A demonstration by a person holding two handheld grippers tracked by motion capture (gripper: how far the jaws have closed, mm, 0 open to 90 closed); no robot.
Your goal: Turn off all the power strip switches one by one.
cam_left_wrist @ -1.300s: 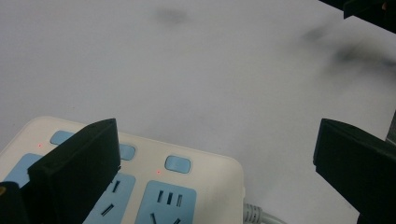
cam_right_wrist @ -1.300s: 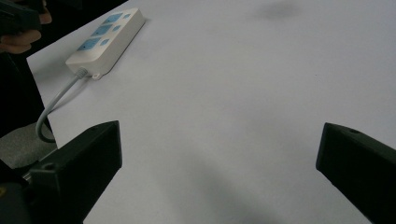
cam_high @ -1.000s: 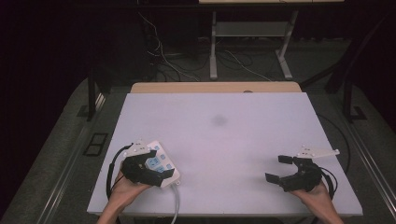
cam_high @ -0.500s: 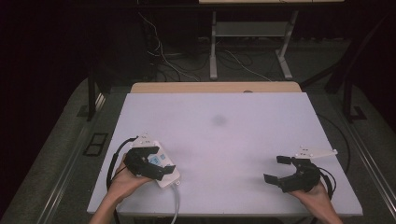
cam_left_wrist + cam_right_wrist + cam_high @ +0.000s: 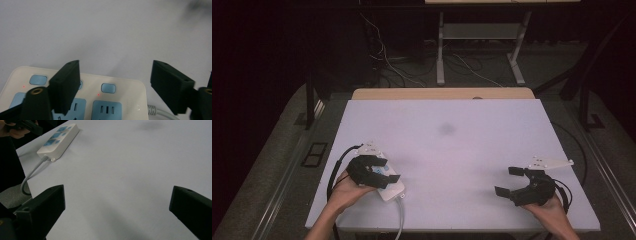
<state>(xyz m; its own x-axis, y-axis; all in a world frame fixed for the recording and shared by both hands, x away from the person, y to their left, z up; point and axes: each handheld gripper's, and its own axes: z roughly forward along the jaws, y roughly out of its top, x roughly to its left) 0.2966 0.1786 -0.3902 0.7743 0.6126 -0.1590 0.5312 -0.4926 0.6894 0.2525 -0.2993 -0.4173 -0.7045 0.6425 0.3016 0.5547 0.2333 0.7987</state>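
My left tool (image 5: pixel 379 172) has slid off toward the 7 o'clock corner of the desk (image 5: pixel 447 150) over the last second, and the power strip (image 5: pixel 390 187) has moved with it, now lying a bit closer to the front edge than before. My read: I'm dragging or repositioning the strip, not lifting it. The right tool (image 5: pixel 512 181) has barely shifted; it sits at 5 o'clock, well apart from the strip, jaws spread wide with nothing between them.

In the left gripper view the left tool's jaws stand apart over the power strip (image 5: pixel 75 95); one jaw lies across the strip's top face, the other hangs past its cable end. Not clamped on it as far as I can see.

The strip itself: white body with rounded corners, pale blue sockets and blue switch buttons (image 5: pixel 108 88), small red lights beside them. A grey-white cord (image 5: pixel 32 173) leaves one end and loops off the front edge of the desk. In the right gripper view the strip (image 5: pixel 58 141) lies flat at 10 o'clock.
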